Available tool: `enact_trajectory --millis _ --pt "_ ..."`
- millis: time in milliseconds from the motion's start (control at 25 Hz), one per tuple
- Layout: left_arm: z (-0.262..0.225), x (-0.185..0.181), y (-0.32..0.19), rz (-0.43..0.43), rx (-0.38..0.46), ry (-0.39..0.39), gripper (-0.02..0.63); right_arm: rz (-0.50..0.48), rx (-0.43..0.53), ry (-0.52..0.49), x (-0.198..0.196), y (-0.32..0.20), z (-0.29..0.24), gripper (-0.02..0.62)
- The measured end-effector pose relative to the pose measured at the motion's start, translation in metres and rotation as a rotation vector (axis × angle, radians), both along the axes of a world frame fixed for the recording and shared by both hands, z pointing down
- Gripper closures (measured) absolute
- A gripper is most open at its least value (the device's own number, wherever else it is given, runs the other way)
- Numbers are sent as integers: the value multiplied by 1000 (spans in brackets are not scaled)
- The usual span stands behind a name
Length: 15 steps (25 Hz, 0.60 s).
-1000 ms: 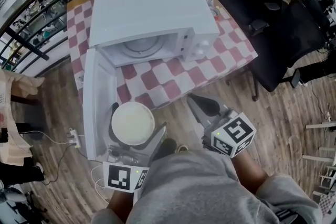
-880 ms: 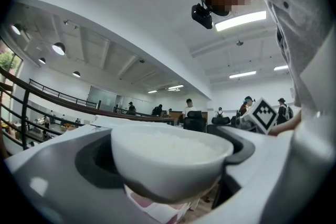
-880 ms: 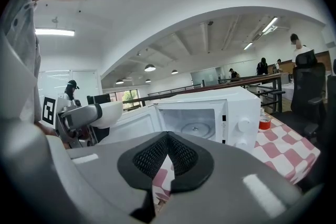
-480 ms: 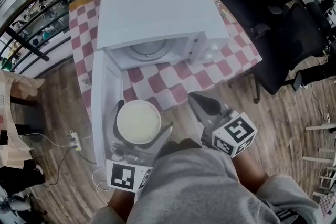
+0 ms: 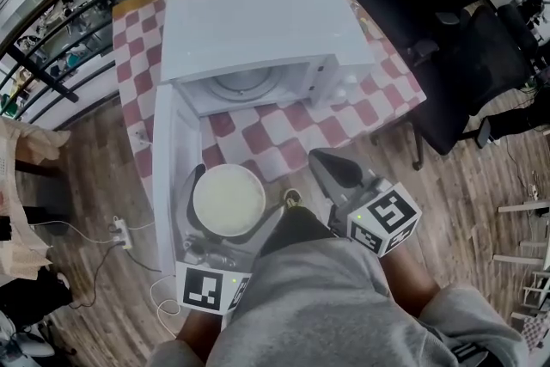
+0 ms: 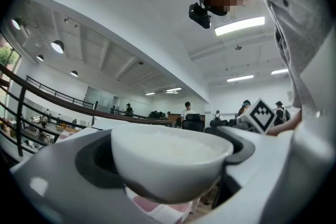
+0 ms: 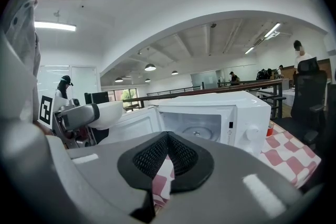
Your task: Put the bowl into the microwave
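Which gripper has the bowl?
The left gripper: its fingers clamp the white bowl. The right gripper is shut on nothing.

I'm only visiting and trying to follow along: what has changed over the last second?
The person has stepped nearer the table, carrying the white bowl in the left hand-held gripper slightly toward the microwave. A shoe now shows beside the bowl. Nothing was grasped or released. The bowl stays clamped, the right hand-held gripper stays shut and empty, and the microwave door stays open.
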<state>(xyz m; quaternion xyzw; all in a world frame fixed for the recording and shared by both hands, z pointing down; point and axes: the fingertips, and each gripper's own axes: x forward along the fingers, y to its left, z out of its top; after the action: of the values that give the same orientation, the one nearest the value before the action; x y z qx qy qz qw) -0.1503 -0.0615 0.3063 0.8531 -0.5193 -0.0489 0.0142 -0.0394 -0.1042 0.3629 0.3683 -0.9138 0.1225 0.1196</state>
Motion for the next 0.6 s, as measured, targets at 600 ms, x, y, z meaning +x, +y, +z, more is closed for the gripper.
enact_trajectory --millis 600 --pt "5 4 -38 -26 -32 9 69 -24 -3 10 1 -39 -4 598"
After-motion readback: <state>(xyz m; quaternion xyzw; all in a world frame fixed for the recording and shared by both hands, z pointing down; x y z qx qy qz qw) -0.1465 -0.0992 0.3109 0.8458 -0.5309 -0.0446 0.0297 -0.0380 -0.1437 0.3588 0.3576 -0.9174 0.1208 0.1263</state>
